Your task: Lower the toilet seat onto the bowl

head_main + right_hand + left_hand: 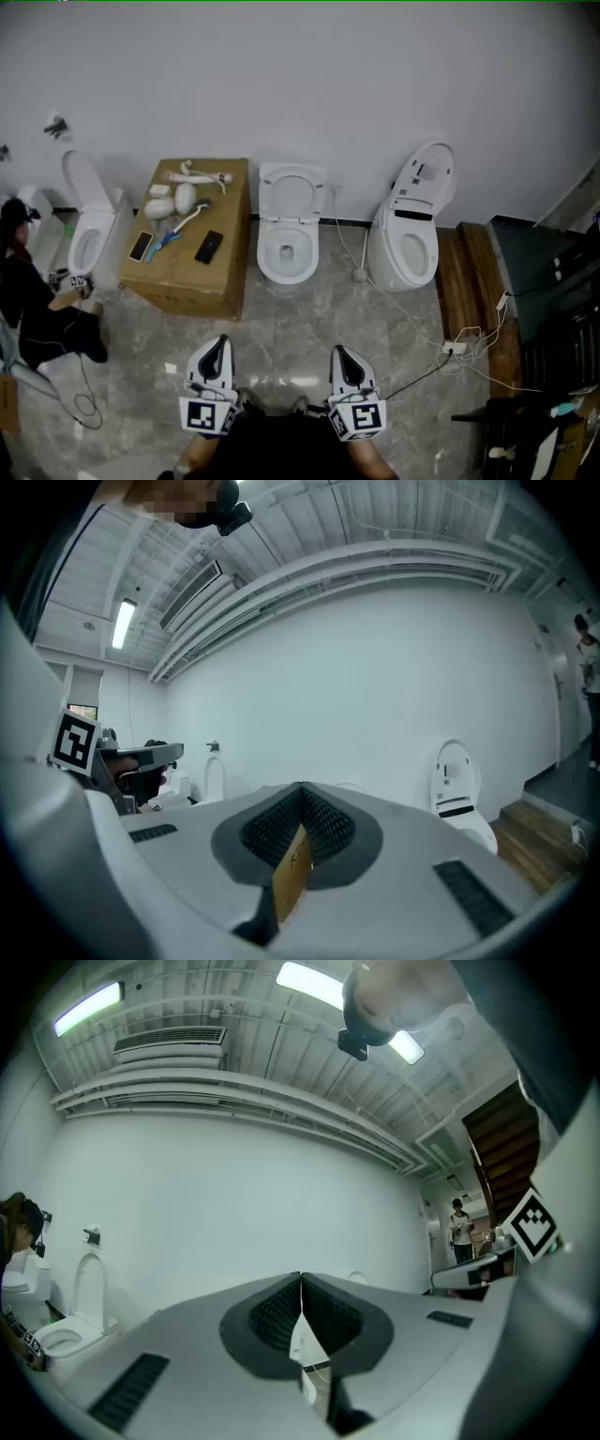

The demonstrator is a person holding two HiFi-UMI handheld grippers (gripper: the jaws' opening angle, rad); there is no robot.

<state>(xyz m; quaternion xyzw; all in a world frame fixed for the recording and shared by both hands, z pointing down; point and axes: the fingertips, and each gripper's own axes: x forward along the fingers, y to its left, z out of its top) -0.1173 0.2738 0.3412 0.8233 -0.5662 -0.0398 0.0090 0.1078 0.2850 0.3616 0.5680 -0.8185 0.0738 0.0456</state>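
Three white toilets stand along the far wall in the head view. The middle toilet (pixel 287 246) is straight ahead of me, its seat (pixel 292 190) raised upright against the wall above the open bowl. My left gripper (pixel 217 345) and right gripper (pixel 340 352) hang low near my body, well short of the toilet, and point toward it. Both are shut with nothing between the pads. In the left gripper view the left gripper (pixel 300 1281) shows its jaws pressed together; the right gripper (pixel 300 792) looks the same in the right gripper view.
A cardboard box (pixel 192 267) with phones, a brush and white parts stands left of the middle toilet. A person (pixel 33 300) crouches by the left toilet (pixel 89 234). The right toilet (pixel 412 230) has its lid up. Cables and a power strip (pixel 457 348) lie near a wooden step (pixel 469 272).
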